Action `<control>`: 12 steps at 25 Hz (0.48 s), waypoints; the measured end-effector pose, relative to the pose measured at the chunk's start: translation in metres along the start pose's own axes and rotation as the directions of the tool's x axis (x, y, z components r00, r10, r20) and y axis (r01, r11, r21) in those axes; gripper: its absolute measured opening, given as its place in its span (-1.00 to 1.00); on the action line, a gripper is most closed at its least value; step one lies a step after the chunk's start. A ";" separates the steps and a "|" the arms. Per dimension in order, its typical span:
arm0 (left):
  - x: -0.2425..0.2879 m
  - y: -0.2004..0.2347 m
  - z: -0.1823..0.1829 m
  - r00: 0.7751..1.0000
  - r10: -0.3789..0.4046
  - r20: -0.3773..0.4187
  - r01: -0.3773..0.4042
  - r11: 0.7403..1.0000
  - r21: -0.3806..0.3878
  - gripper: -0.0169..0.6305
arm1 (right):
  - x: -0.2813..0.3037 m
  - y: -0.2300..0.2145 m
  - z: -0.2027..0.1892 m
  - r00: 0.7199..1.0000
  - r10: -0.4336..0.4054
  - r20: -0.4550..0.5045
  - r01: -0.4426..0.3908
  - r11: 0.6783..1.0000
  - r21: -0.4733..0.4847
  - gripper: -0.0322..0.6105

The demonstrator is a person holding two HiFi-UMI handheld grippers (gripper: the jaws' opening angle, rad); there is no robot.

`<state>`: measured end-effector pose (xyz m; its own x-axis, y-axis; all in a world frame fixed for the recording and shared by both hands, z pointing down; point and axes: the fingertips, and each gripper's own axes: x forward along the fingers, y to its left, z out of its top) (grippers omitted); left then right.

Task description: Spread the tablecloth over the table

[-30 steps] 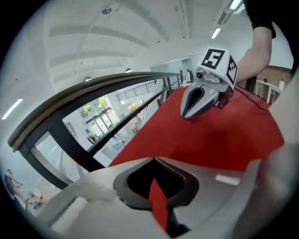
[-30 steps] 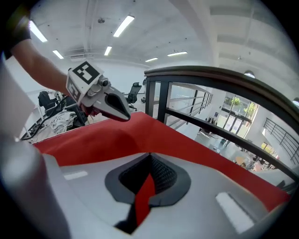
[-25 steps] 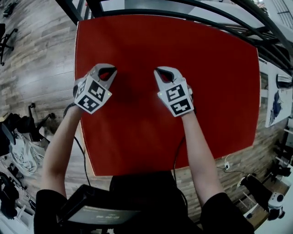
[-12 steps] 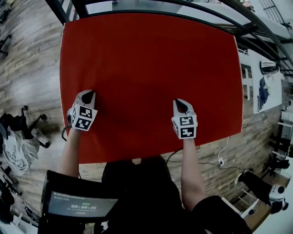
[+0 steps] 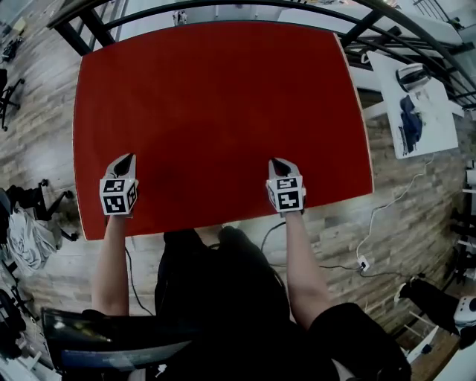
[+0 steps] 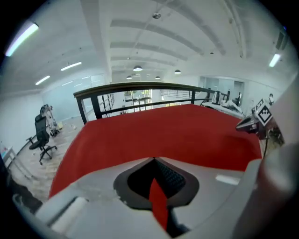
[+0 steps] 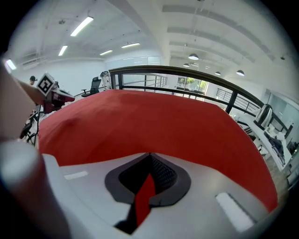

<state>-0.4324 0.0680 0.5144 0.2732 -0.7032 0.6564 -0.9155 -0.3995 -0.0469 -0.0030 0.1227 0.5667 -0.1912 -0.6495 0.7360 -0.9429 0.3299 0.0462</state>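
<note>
A red tablecloth (image 5: 223,111) lies flat across the whole table in the head view. Near its front edge on the left, my left gripper (image 5: 128,159) is shut on a fold of the cloth; a red strip (image 6: 158,200) shows pinched between its jaws in the left gripper view. My right gripper (image 5: 277,163) sits near the front edge further right, also shut on the cloth, with a red strip (image 7: 144,196) between its jaws in the right gripper view. Both grippers point away from me over the cloth (image 6: 163,133) (image 7: 140,126).
A dark railing (image 5: 223,7) runs behind the table. A white desk with blue items (image 5: 413,104) stands at the right. An office chair (image 6: 42,137) and clutter (image 5: 22,231) stand on the wooden floor at the left. A cable (image 5: 387,216) trails on the floor at right.
Both grippers have pulled back toward me from the middle of the cloth to its front edge, and spread further apart. The cloth now reaches the near edge.
</note>
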 end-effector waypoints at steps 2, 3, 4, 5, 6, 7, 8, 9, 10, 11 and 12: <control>-0.008 -0.034 -0.014 1.000 0.001 -0.024 -0.003 0.996 -0.089 -0.93 | -0.008 -0.016 -0.015 1.000 0.005 -0.011 -0.005 1.000 0.017 -0.87; -0.010 -0.046 -0.018 0.999 0.008 -0.033 -0.012 0.992 -0.129 -0.93 | -0.010 -0.021 -0.019 1.000 0.009 -0.013 -0.009 1.000 0.021 -0.87; -0.011 -0.054 -0.022 0.999 0.021 -0.040 -0.027 0.988 -0.155 -0.93 | -0.010 -0.026 -0.021 1.000 0.014 -0.015 -0.013 1.000 0.023 -0.87; -0.014 -0.061 -0.025 0.998 0.039 -0.050 -0.046 0.986 -0.161 -0.93 | -0.008 -0.028 -0.024 1.000 0.020 -0.017 -0.019 1.000 0.025 -0.87; -0.018 -0.067 -0.029 0.996 0.058 -0.063 -0.067 0.986 -0.152 -0.93 | -0.007 -0.028 -0.027 0.999 0.029 -0.023 -0.028 0.999 0.026 -0.87; -0.022 -0.072 -0.033 0.994 0.074 -0.078 -0.084 0.987 -0.138 -0.93 | -0.008 -0.027 -0.030 0.999 0.038 -0.030 -0.038 0.999 0.024 -0.87; -0.025 -0.076 -0.035 0.992 0.085 -0.091 -0.095 0.988 -0.123 -0.93 | -0.009 -0.027 -0.033 0.998 0.045 -0.037 -0.044 0.999 0.023 -0.87; -0.026 -0.079 -0.036 0.991 0.090 -0.101 -0.101 0.989 -0.110 -0.93 | -0.009 -0.029 -0.033 0.998 0.046 -0.037 -0.045 0.999 0.027 -0.87; -0.026 -0.081 -0.035 0.990 0.092 -0.109 -0.102 0.990 -0.097 -0.93 | -0.009 -0.032 -0.031 0.999 0.042 -0.028 -0.041 0.998 0.037 -0.87; -0.024 -0.080 -0.035 0.989 0.091 -0.116 -0.102 0.991 -0.090 -0.93 | -0.007 -0.036 -0.025 0.999 0.035 -0.014 -0.035 0.998 0.047 -0.87; -0.020 -0.076 -0.035 0.988 0.092 -0.121 -0.103 0.991 -0.088 -0.93 | -0.003 -0.039 -0.016 1.000 0.027 0.004 -0.027 0.998 0.052 -0.87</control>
<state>-0.3783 0.1326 0.5312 0.1503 -0.6602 0.7359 -0.9612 -0.2718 -0.0476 0.0393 0.1229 0.5737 -0.2175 -0.6430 0.7343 -0.9503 0.3111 -0.0090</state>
